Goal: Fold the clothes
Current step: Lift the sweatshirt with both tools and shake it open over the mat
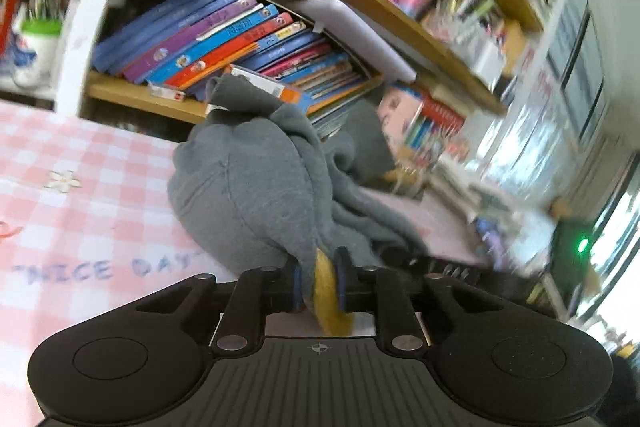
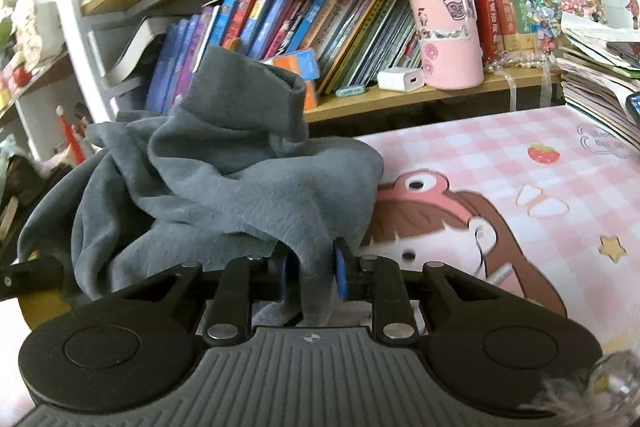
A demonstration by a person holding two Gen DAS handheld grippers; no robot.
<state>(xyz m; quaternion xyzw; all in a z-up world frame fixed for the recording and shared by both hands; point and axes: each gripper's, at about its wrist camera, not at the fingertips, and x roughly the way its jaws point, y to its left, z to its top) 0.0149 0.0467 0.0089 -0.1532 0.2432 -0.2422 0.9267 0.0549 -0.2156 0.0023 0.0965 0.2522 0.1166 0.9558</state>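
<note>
A grey fleece garment sits bunched at the centre of both views, heaped on a pink checked desk mat. In the left wrist view, the left gripper at lower centre pinches a fold of the grey cloth together with a yellow lining. In the right wrist view, the right gripper at lower centre clamps another hanging fold. Behind the heap, a wooden bookshelf holds leaning children's books, and a pink sticker-covered canister stands upper right beside a white charger.
</note>
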